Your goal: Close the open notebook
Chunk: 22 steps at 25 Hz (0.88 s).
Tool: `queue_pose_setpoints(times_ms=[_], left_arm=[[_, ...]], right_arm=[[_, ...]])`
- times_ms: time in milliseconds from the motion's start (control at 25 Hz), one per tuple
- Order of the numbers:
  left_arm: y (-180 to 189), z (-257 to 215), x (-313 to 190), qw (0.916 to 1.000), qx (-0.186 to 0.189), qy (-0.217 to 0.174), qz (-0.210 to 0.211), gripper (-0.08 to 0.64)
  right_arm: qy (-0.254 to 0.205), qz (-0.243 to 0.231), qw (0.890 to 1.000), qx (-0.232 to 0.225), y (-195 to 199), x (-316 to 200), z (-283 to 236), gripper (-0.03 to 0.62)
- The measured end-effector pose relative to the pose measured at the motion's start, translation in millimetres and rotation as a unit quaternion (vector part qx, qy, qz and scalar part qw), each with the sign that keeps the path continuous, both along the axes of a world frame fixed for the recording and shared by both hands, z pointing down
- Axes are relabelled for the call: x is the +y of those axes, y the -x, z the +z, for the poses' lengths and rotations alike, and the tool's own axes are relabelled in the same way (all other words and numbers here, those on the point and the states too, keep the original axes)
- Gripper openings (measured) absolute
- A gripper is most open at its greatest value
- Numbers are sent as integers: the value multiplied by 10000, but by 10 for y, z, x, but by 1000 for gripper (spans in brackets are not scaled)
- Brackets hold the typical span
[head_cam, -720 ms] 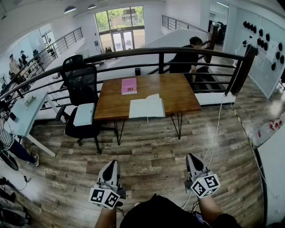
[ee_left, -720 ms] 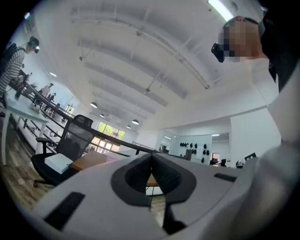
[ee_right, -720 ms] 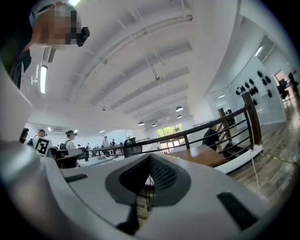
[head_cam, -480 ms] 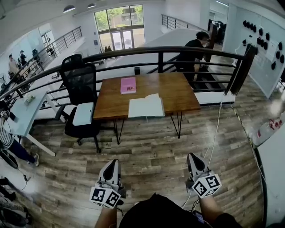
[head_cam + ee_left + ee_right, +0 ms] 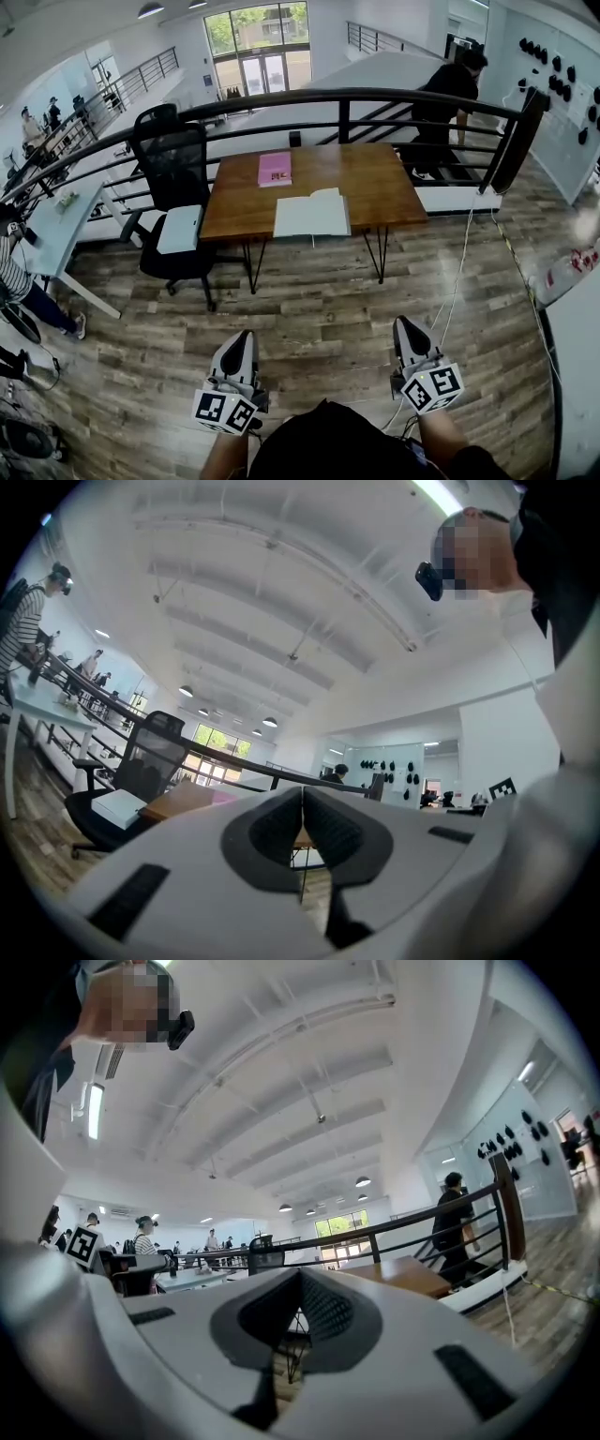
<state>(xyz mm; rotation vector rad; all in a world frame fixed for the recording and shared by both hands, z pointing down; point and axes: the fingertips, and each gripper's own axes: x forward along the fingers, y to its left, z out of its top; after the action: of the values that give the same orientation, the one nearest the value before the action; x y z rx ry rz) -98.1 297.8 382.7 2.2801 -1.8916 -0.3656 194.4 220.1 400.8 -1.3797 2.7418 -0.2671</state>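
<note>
An open white notebook [image 5: 312, 214] lies near the front edge of a brown wooden table [image 5: 375, 187] across the floor, with its pages facing up. My left gripper [image 5: 240, 338] and right gripper [image 5: 403, 324] hang low in the head view, well short of the table, over the wood floor. Both are shut with nothing between the jaws. In the left gripper view the left gripper [image 5: 302, 794] points level toward the table [image 5: 178, 801]. The right gripper [image 5: 300, 1275] also points level, with the table [image 5: 398, 1272] ahead.
A pink book [image 5: 275, 169] lies on the table's far left part. A black office chair [image 5: 173, 187] with a white pad on its seat stands left of the table. A black railing [image 5: 394, 98] runs behind the table. A person [image 5: 450, 89] walks beyond it. A white desk [image 5: 56, 234] is at left.
The view has shifted slightly, so the table sits a little lower in the head view. The person behind the railing has walked to the right. Both grippers stay shut.
</note>
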Motion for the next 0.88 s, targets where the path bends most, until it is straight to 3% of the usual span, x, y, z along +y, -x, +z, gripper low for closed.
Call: queue_pose_setpoints(times_ms=[240, 280, 320, 360, 560, 880], left_arm=[[33, -50, 107, 9999, -56, -137, 39, 21], [38, -57, 128, 9998, -73, -163, 72, 50], [46, -49, 144, 9998, -92, -159, 107, 157], [63, -28, 157, 9998, -115, -132, 126, 245], [261, 99, 263, 9998, -163, -17, 94, 285], [753, 246, 451, 9998, -31, 205, -17, 287]], right_arm=[[-139, -131, 9997, -159, 145, 103, -51, 18], [-160, -216, 9994, -210, 194, 139, -70, 125], [-165, -302, 9991, -243, 251, 175, -80, 222], [-166, -357, 9989, -255, 306, 208, -81, 263], [-190, -333, 9992, -122, 549, 361, -41, 282], [6, -53, 9999, -151, 821, 549, -41, 278]])
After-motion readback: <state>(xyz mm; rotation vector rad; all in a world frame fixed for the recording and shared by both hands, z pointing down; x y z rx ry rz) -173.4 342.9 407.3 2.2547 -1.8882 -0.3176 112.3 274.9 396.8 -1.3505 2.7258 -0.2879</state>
